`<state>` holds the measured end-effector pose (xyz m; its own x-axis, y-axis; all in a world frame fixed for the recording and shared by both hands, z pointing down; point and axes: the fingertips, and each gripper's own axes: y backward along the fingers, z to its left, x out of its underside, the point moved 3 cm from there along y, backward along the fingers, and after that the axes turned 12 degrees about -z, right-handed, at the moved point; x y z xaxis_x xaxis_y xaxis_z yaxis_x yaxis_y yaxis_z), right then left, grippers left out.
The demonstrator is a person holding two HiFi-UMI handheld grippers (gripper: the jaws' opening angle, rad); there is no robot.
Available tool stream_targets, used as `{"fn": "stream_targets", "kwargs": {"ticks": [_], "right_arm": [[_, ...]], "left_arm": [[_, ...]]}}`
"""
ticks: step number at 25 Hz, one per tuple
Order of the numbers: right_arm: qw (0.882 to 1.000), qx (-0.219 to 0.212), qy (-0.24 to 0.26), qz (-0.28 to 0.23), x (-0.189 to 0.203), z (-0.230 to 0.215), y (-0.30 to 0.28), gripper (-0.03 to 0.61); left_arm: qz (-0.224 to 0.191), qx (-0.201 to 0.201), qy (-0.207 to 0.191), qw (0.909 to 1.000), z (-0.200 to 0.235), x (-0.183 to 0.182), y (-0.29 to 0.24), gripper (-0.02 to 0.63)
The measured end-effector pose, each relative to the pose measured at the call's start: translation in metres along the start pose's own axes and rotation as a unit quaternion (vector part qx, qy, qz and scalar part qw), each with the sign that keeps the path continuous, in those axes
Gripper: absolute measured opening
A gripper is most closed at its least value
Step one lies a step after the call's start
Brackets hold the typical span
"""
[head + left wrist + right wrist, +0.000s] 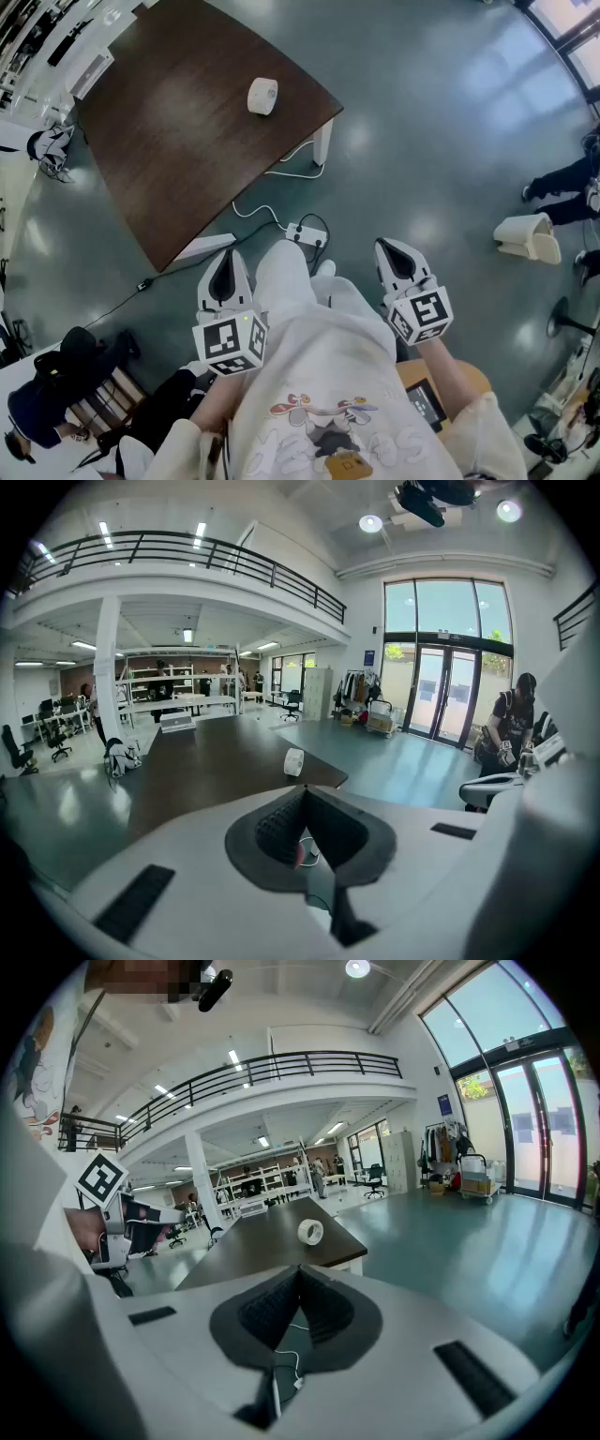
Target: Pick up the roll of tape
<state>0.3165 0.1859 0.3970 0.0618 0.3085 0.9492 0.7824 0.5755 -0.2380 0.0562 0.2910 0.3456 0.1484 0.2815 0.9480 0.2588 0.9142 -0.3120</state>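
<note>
The table [178,159] looks dark wood, the floor [431,141] glossy.

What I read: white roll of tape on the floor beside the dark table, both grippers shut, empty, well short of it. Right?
One thing is off: the roll of tape is not on the floor. It stands on the dark table, near its corner, as the head view shows. The rest holds: the left gripper and right gripper are shut, empty and well short of it.
</note>
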Motion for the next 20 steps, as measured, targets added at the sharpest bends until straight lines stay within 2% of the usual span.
{"fn": "stream_targets", "kwargs": {"ticks": [9, 17, 20], "right_arm": [[1.0, 0.008, -0.004, 0.019, 0.017, -0.004, -0.007, 0.006], [1.0, 0.012, -0.022, -0.007, 0.003, 0.014, -0.03, 0.008], [1.0, 0.005, -0.018, -0.01, -0.002, 0.023, -0.033, 0.008]], "left_arm": [[0.002, 0.01, 0.006, 0.9999, 0.001, 0.007, -0.019, 0.006], [-0.006, 0.036, -0.011, 0.9993, 0.01, -0.003, -0.028, 0.006], [-0.011, 0.034, -0.016, 0.9992, 0.016, -0.009, -0.023, 0.006]]}}
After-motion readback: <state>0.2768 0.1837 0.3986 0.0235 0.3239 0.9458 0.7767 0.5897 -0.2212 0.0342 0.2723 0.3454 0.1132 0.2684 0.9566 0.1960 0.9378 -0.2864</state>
